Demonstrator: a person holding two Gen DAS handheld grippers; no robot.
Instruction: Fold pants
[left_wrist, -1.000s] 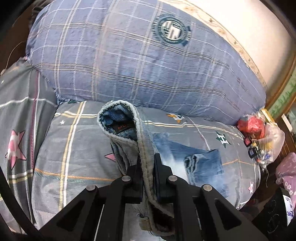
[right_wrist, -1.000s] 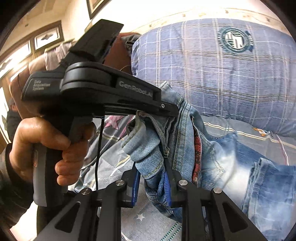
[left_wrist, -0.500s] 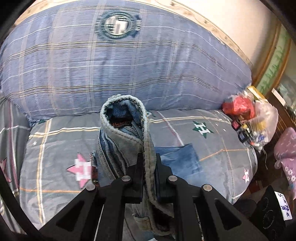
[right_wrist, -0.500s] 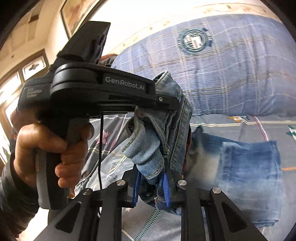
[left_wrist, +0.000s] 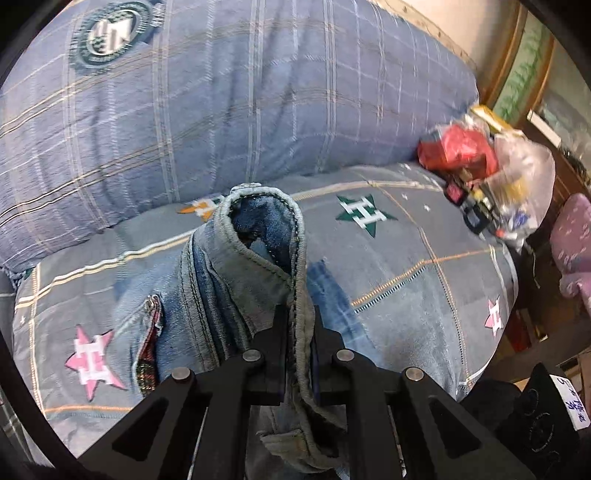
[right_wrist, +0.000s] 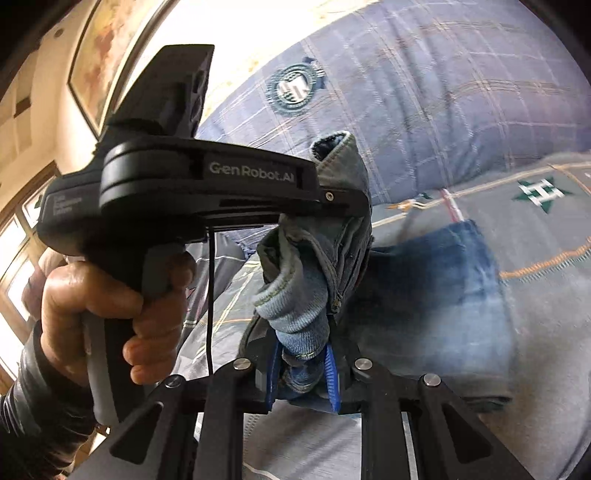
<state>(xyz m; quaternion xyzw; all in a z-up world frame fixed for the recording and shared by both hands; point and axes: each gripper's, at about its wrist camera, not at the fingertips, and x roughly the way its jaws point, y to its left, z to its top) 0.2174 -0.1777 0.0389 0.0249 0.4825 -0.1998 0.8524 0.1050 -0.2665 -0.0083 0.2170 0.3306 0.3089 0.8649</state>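
A: Where are the pants (left_wrist: 236, 280) right now?

B: They are up in the air over the bed (left_wrist: 424, 295). The top part is bunched up. The legs (right_wrist: 436, 295) lie on the bed below, in front of the big blue pillow (left_wrist: 221, 103).

A: Who is holding them?

B: Both tongs. The left tongs (left_wrist: 298, 332) are pressed almost flat together on a thin seam of the denim. The right tongs (right_wrist: 301, 365) pinch a fat wad of it between the blue pads (right_wrist: 330, 373). A hand (right_wrist: 110, 314) grips the handle of the left tool.

A: What could go wrong?

B: I think the thin seam could slide out of the left tongs. Jeans are heavy, and a fast swing pulls hard on a small bite.

A: And the other side?

B: The wad is lumpy, so a layer might slip free. Then the fold would land crooked.

A: Anything else?

B: See the plastic bag of stuff (left_wrist: 491, 177) at the edge of the bed? If the pants swing too far that way, they could knock it off.
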